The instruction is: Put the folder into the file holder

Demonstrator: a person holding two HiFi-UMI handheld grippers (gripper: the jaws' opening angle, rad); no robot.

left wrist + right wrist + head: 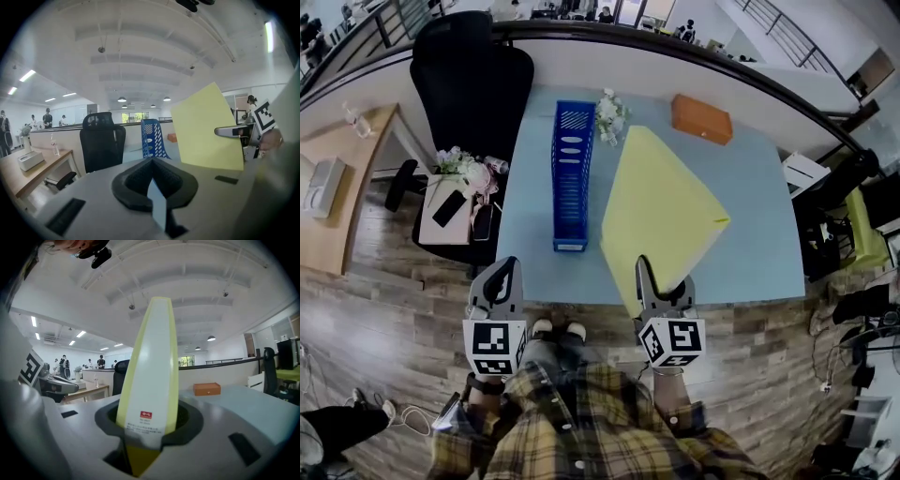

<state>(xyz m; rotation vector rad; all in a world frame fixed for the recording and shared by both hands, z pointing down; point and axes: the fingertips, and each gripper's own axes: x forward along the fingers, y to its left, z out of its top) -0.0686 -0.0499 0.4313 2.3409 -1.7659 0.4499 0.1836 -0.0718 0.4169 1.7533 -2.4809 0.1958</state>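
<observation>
The right gripper (645, 272) clamps the folder (661, 202) over the surface's (750, 216) near edge. The left gripper (506, 272) is closed and empty. Putting it into the holder (572, 178) is still to do.

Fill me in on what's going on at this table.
A person holds a claw in each hand. The right claw is shut on the near end of the yellow folder and holds it raised and tilted over the light blue table. The left claw is shut with nothing in it, off to the folder's left. The blue file holder stands on the table left of the folder. The folder is not in it yet.
</observation>
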